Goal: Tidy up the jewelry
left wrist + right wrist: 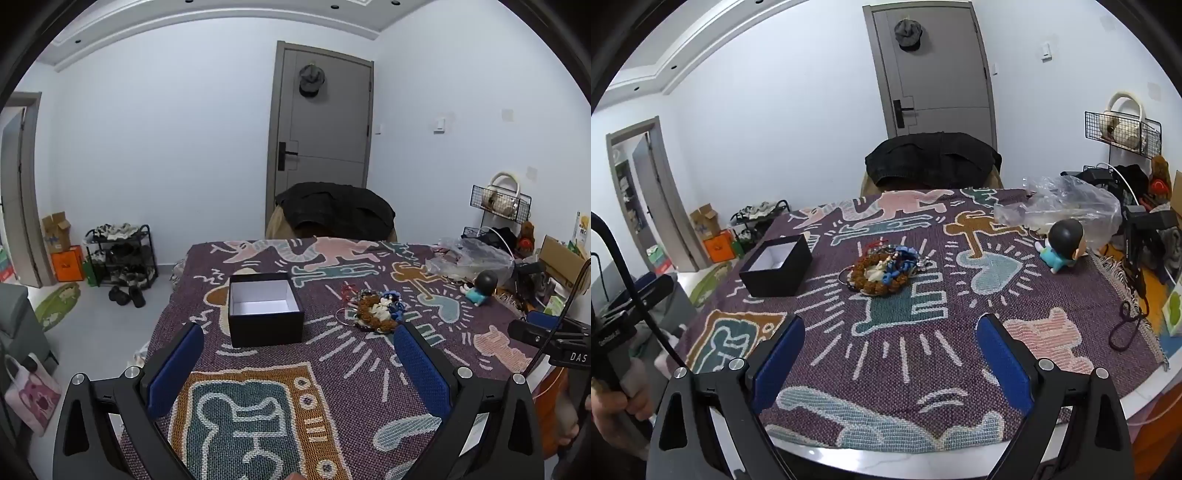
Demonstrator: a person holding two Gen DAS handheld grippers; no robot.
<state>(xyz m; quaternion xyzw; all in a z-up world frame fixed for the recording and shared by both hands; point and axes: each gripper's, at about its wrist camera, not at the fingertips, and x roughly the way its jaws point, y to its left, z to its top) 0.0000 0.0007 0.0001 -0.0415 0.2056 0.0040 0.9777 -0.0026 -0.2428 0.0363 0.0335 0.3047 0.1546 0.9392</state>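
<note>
A heap of jewelry [377,308] [884,267], brown bead bracelets, blue beads and thin rings, lies mid-table on the patterned purple cloth [332,369] [905,354]. Left of it stands a black box [264,308] [777,267], lid off, white inside, with nothing visible in it. My left gripper [299,341] hovers open over the near part of the cloth, the box just beyond its left finger. My right gripper [890,332] is open too, held short of the jewelry. Nothing sits between either pair of blue pads.
A round-headed figurine [480,288] [1062,242] and a crumpled clear plastic bag [469,258] [1067,201] lie at the table's far right. A chair with a black jacket [334,210] [932,158] stands behind the table. Clutter, cables and a wire rack [1123,129] crowd the right side.
</note>
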